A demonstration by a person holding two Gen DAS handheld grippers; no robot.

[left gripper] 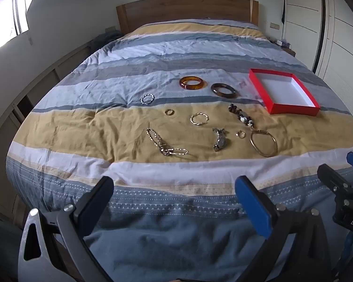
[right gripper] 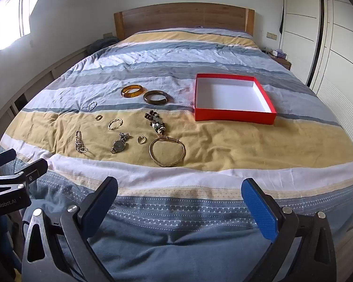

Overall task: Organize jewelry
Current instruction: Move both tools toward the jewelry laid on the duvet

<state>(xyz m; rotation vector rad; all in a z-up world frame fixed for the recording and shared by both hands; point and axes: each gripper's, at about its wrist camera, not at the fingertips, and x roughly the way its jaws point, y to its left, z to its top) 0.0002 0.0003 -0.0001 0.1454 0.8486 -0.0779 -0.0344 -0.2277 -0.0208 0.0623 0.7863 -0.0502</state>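
Note:
Several pieces of jewelry lie on the striped bedspread: an amber bangle [left gripper: 192, 82] [right gripper: 133, 90], a dark brown bangle [left gripper: 224, 90] [right gripper: 157, 97], a beaded bracelet [left gripper: 242, 116] [right gripper: 155, 121], a large gold hoop [left gripper: 263, 142] [right gripper: 167, 151], a watch [left gripper: 219, 139] [right gripper: 120, 143], a chain [left gripper: 163, 143] [right gripper: 80, 142] and small rings. An empty red box [left gripper: 283, 91] [right gripper: 233, 98] with white inside sits to the right. My left gripper [left gripper: 174, 202] and right gripper [right gripper: 180, 204] are open and empty, held above the bed's near end.
The wooden headboard [right gripper: 183, 16] is at the far end. A window [left gripper: 4, 21] is on the left, white wardrobe doors [right gripper: 336, 35] on the right, and a nightstand [right gripper: 280, 61] stands beside the bed.

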